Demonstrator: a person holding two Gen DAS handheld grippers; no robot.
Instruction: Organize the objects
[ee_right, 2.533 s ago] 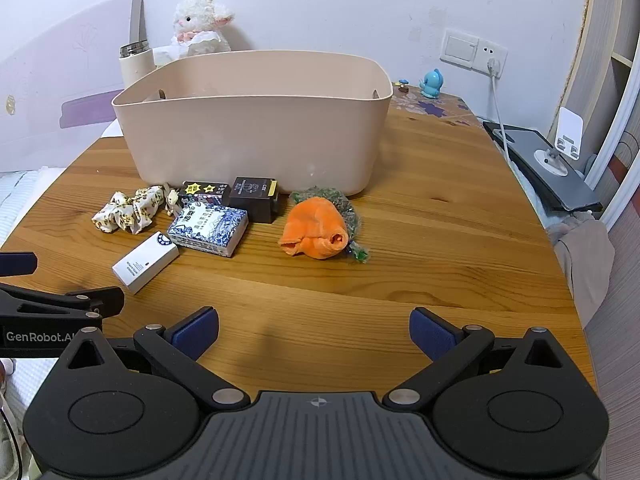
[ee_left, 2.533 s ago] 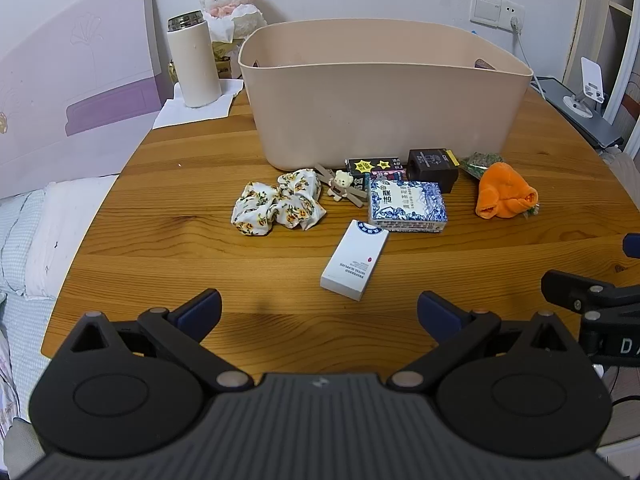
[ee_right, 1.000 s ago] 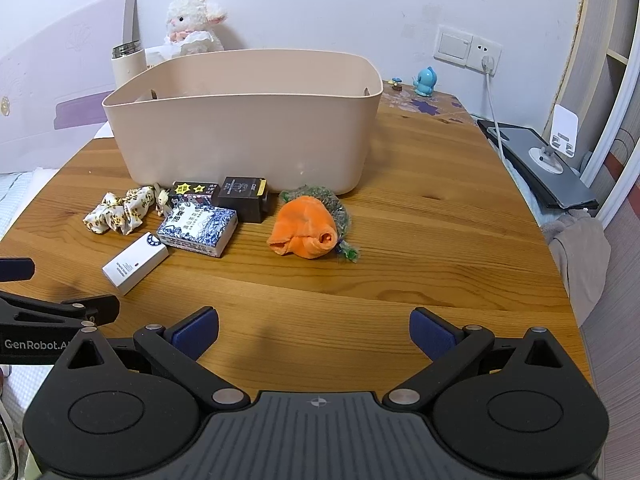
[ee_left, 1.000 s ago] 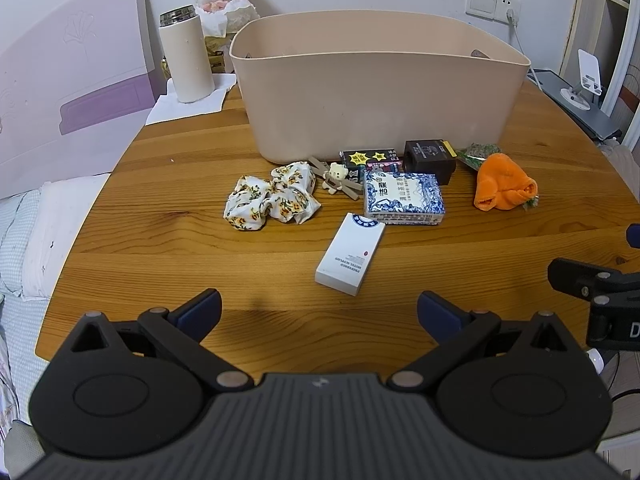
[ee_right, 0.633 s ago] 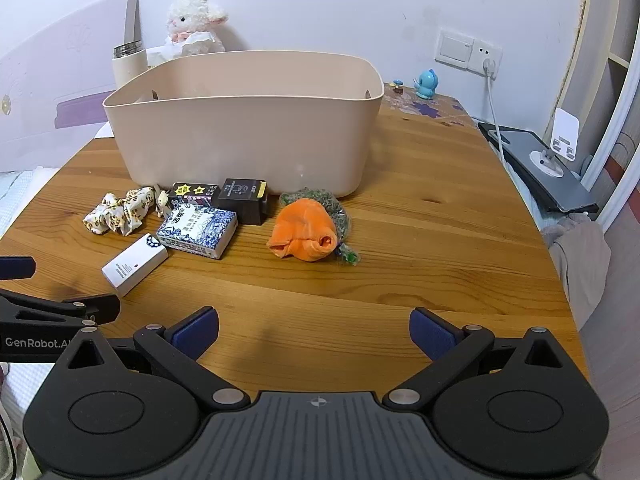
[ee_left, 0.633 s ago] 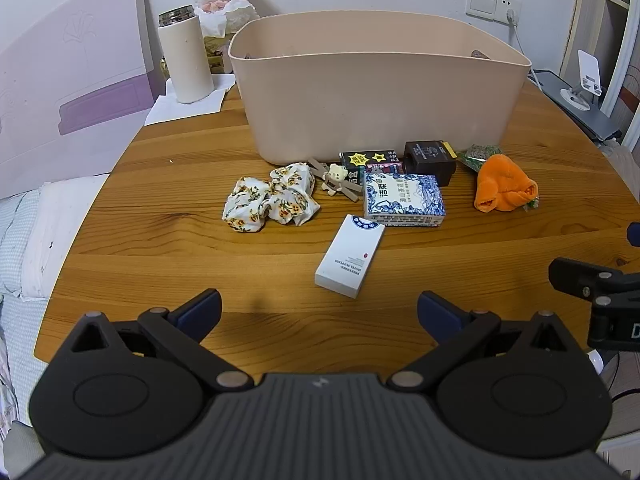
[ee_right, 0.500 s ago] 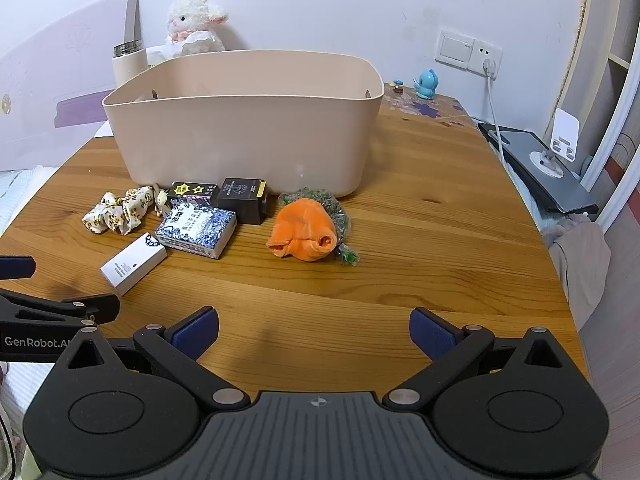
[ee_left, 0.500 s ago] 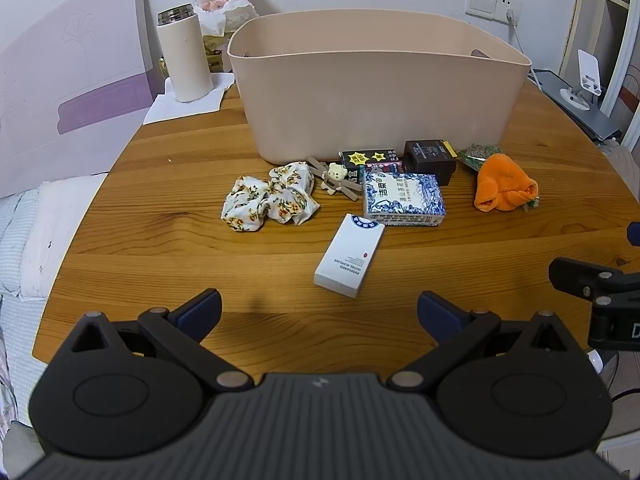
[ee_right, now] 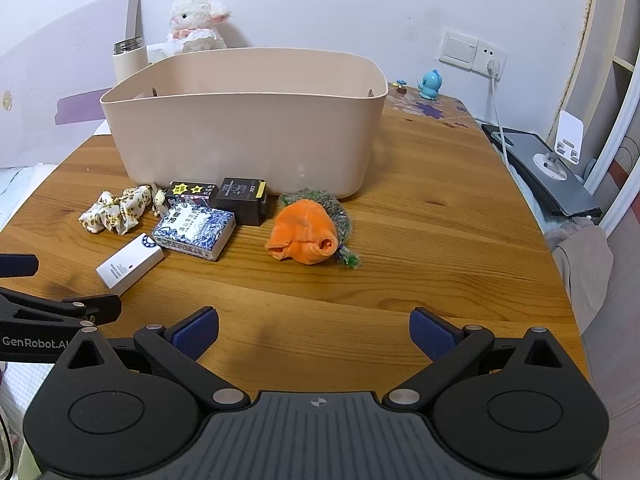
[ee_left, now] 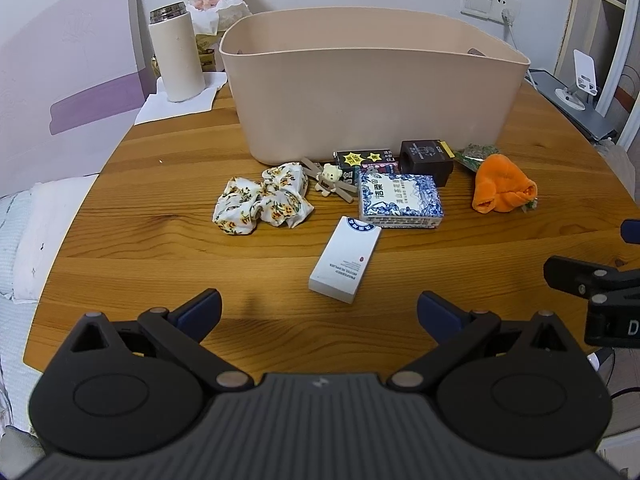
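Well, nothing has been picked up yet. The round wooden worktop (ee_left: 120, 220) carries a big beige bin (ee_left: 372, 92) at its far side, and from where I stand I cannot see whether anything lies inside it. The loose things lie in a row along the bin's near wall. On the right an orange cloth (ee_right: 302, 232) rests partly on a green packet (ee_right: 340, 210). Toward the middle sits a blue-and-white patterned box (ee_left: 400, 200), with a dark brown box (ee_left: 426, 158) and a black box with yellow stars (ee_left: 362, 159) just behind it. Left of these is a flowered scrunchie (ee_left: 262, 204), then a tiny bear charm (ee_left: 330, 178). A white box (ee_left: 346, 260) lies nearest of all.

The left hand-held gripper (ee_left: 318, 312) hangs over the near edge, spread wide and holding nothing, with the white box just beyond and between its fingers. The right hand-held gripper (ee_right: 314, 330) is likewise wide open and empty, the orange cloth ahead of it, slightly left.

I'd take the white box first: close across its narrow width, lift clear of the bin's rim, then let go inside.
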